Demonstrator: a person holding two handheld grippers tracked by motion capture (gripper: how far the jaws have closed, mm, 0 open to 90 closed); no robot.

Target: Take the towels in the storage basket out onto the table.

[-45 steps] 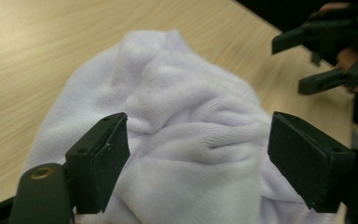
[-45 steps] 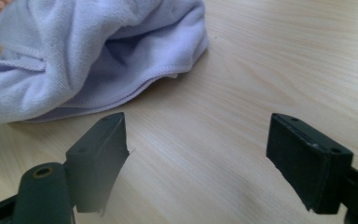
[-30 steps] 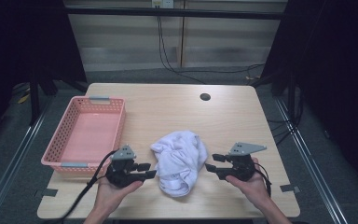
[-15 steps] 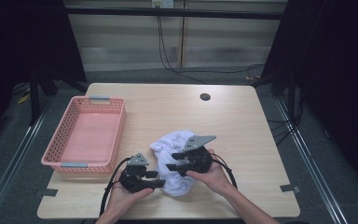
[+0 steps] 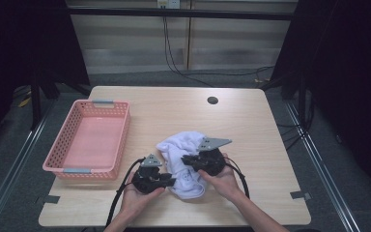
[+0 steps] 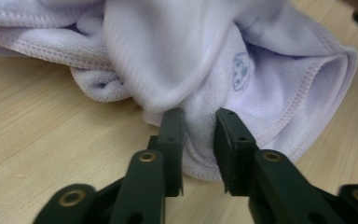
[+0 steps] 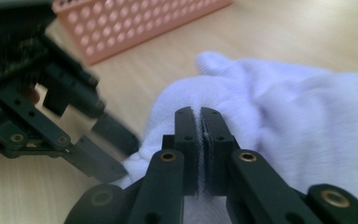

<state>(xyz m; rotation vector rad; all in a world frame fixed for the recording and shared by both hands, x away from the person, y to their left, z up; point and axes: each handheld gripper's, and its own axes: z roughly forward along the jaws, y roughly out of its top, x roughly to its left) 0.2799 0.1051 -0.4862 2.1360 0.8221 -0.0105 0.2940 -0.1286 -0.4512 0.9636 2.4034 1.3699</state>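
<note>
A crumpled white cloth [image 5: 176, 147] lies on the wooden table [image 5: 256, 130], near its front edge. My left gripper [image 5: 171, 182] reaches into the cloth's near left side. Its jaws have just been closing, and a thick fold of the cloth [image 6: 191, 56] is pinched between them in the left gripper view [image 6: 199, 116]. My right gripper [image 5: 186, 161] lies over the middle of the cloth. Its jaws have just closed too, and in the right gripper view [image 7: 199, 112] they clamp a thin ridge of the cloth [image 7: 307, 107]. The left gripper [image 7: 116, 154] shows there at the left.
An empty pink plastic basket [image 5: 84, 171] stands at the left of the table and shows as well in the right gripper view [image 7: 135, 23]. A small dark hole [image 5: 212, 100] sits near the table's far edge. Bits of tape mark the front corners.
Both grippers came in from the cloth's two sides, the right one moving far to the left over it. Both were apart from the cloth a second ago and now grip it.
</note>
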